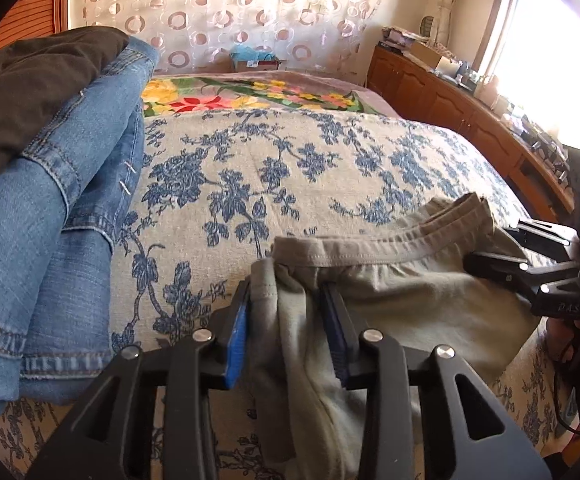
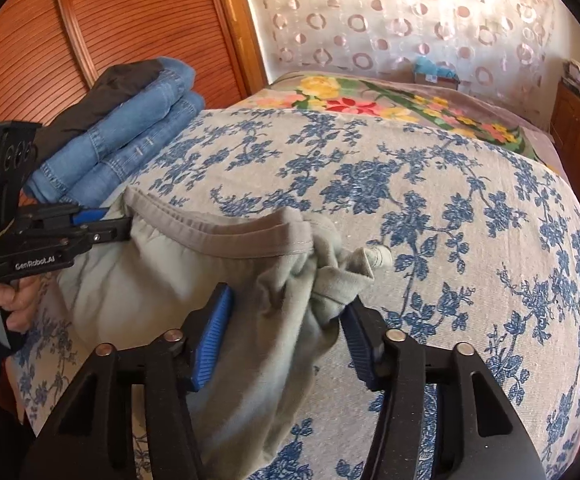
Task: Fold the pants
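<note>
The grey-green pants point(image 1: 410, 304) lie bunched on the floral bedspread point(image 1: 249, 168), waistband point(image 1: 370, 246) up. My left gripper point(image 1: 290, 312) has its blue pads either side of a bunch of fabric near the waistband's left end, jaws part closed on it. In the right wrist view the pants point(image 2: 161, 280) hang between both grippers. My right gripper point(image 2: 285, 320) straddles bunched fabric at the waistband's right end, jaws wide, with the pads not clearly pressing. The left gripper point(image 2: 101, 224) shows from the side there, gripping the waistband; the right gripper point(image 1: 502, 248) shows in the left wrist view.
A stack of folded blue jeans point(image 1: 61, 216) with a dark garment point(image 1: 37, 80) on top sits at the bed's left side, also visible in the right wrist view point(image 2: 129, 140). A colourful flower blanket point(image 1: 257, 96) lies at the far end. A wooden cabinet point(image 1: 450, 100) lines the right wall.
</note>
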`<state>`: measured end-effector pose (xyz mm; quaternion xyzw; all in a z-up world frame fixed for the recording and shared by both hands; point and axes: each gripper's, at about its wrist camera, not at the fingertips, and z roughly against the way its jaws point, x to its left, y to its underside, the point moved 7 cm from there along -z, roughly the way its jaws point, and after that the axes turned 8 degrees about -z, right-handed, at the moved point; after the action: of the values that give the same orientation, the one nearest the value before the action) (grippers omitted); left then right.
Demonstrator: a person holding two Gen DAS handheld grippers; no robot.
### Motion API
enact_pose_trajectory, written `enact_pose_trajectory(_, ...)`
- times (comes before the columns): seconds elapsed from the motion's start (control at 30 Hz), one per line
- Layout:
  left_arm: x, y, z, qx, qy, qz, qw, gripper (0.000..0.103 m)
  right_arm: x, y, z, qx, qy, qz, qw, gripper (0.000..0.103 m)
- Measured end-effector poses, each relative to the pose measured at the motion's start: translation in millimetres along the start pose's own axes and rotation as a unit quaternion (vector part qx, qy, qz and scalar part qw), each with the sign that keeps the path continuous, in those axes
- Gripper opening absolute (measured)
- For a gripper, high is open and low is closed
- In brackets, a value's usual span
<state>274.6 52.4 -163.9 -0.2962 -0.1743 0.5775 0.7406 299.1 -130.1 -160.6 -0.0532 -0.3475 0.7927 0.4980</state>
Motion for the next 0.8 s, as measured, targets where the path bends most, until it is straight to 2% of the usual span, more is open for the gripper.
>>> enact_pose_trajectory(0.27,-2,-4,-3,0.000,-0.002,-0.003,1.0000,0.037,0,-2,-2,0.005,-0.001,-0.008,1.000,0.054)
enact_pose_trajectory(0.4,-4,-5,-3,0.000,-0.003,-0.013,0.9999,0.029,0,-3,-2,0.004,-0.003,-0.012,1.000,0.054)
enact_pose_trajectory(0.47,-5,-5,-2,-0.001,0.001,-0.013,0.9999,0.022,-3,-5,-2,0.002,-0.007,-0.026,1.000,0.051)
enact_pose_trajectory(0.5,-6,-5,-1,-0.003,0.002,-0.013,0.9999,0.017,-5,-6,-2,0.001,-0.007,-0.031,0.999,0.046)
enact_pose_trajectory(0.53,-7,-5,0,-0.007,0.002,-0.016,0.9998,0.013,-7,-6,-2,0.002,-0.006,-0.034,0.999,0.038)
enact_pose_trajectory(0.63,-12,-6,8,-0.022,0.003,-0.021,0.9995,0.009,-7,-5,-1,0.008,-0.023,-0.044,0.999,0.019)
enact_pose_trajectory(0.8,-14,-12,28,-0.050,0.010,-0.016,0.9986,0.008,0,-9,9,-0.011,-0.018,-0.043,0.999,0.014)
